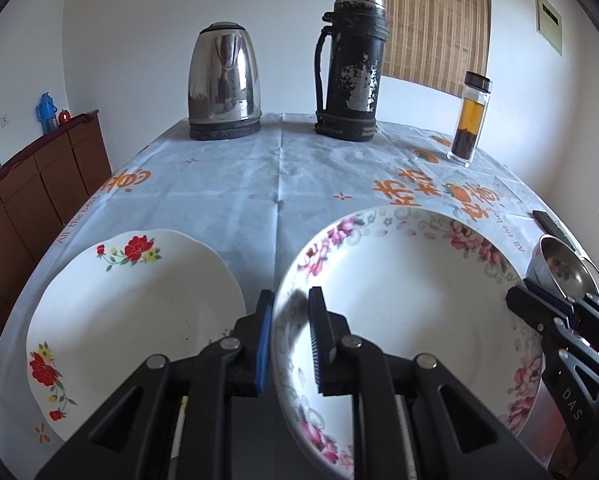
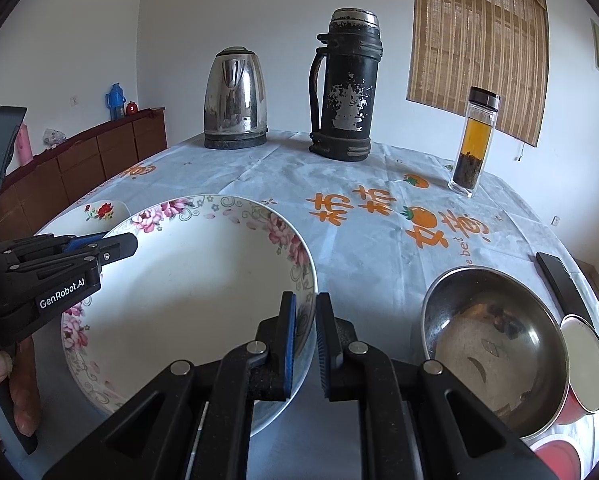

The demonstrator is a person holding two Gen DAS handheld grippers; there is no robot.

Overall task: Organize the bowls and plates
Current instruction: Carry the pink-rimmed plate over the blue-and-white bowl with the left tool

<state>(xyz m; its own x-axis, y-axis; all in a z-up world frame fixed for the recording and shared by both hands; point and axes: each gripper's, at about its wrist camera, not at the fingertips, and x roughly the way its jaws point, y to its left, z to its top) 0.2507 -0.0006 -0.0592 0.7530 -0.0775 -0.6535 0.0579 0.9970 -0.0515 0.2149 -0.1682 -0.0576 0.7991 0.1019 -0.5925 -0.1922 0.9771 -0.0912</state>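
Both grippers straddle opposite rims of the pink-flowered bowl [image 2: 187,300] on the tabletop [image 1: 235,184]: the left gripper [image 1: 291,332] and right gripper [image 2: 305,340] each have jaws apart, not yet pinching. Uneven squeezing could tip or drop it onto the red-flowered plate [image 1: 139,320]. The bowl looks empty; the steel bowl [image 2: 495,344] looks empty too.

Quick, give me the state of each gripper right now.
Left gripper: jaws straddle the left rim of the pink-flowered bowl; grip cannot be told.
Right gripper: jaws straddle its right rim; grip cannot be told.
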